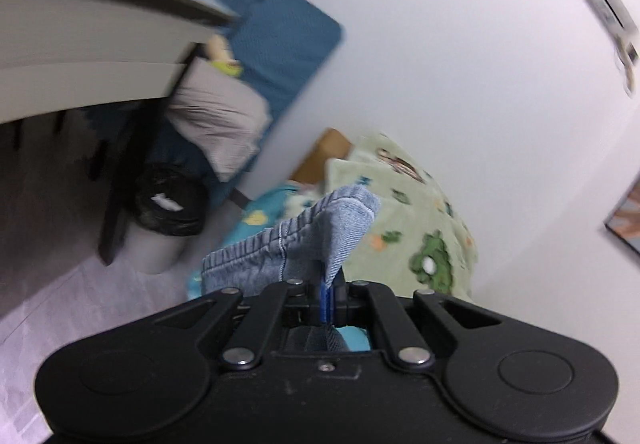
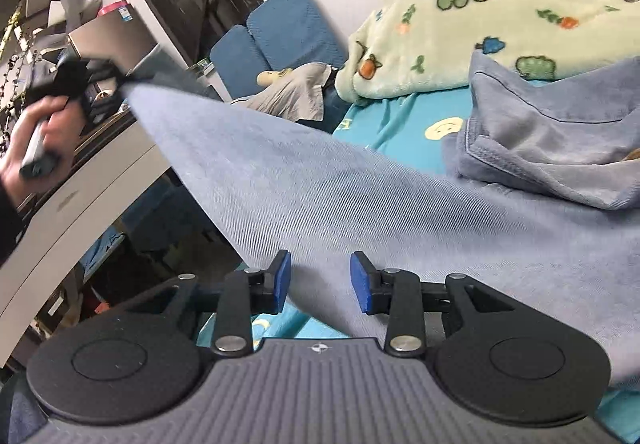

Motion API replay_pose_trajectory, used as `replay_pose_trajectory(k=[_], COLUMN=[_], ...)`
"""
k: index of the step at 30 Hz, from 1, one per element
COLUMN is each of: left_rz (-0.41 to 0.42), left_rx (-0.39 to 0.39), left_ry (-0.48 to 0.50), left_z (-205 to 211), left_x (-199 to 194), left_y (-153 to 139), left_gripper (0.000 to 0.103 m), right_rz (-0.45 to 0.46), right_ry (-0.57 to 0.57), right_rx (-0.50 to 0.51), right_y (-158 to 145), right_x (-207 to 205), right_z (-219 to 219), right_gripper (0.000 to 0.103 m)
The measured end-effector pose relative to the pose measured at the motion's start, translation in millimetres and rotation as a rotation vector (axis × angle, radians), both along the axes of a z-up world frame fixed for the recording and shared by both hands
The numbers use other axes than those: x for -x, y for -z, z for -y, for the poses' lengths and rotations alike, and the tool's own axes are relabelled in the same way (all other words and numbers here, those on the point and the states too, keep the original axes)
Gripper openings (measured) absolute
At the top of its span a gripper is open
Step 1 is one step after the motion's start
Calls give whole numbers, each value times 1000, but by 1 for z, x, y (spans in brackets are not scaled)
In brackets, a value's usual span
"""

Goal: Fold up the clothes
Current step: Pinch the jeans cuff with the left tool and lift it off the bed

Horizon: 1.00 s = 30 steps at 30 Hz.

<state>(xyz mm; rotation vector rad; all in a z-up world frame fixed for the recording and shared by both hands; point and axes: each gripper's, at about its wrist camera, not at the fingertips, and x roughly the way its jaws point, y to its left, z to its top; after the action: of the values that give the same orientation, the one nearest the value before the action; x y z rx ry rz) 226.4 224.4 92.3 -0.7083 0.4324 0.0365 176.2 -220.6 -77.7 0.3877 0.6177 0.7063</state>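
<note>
A light blue denim-look garment lies spread over the teal bed sheet, with a bunched part at the right. One corner is drawn up taut to the upper left, where a hand holds my left gripper. In the left wrist view that gripper is shut on the garment's gathered waistband edge, lifted off the bed. My right gripper stands open low over the cloth. Fabric shows between its blue pads, which do not press on it.
A green cartoon-print blanket is heaped at the bed's head by the white wall. Blue cushions and a grey pillow lie beyond. A white desk stands left of the bed, with a black-lined bin on the floor.
</note>
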Motion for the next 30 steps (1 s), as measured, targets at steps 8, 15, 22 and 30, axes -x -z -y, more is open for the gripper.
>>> replay_pose_trajectory(k=[8, 15, 22, 30], left_rz=[-299, -478, -464, -261], left_rx=[186, 274, 130, -148], left_ry=[-184, -192, -106, -32], left_z=[-76, -94, -70, 31], left_x=[78, 99, 119, 126], left_y=[141, 165, 125, 61], left_gripper=[1, 15, 49, 54], right_rz=[-3, 5, 46, 106], right_ry=[-68, -50, 25, 186], right_rx=[64, 121, 128, 145], right_y=[3, 2, -14, -55], right_x=[2, 9, 23, 48], right_z=[-9, -10, 6, 45], right_gripper=[37, 37, 38, 58])
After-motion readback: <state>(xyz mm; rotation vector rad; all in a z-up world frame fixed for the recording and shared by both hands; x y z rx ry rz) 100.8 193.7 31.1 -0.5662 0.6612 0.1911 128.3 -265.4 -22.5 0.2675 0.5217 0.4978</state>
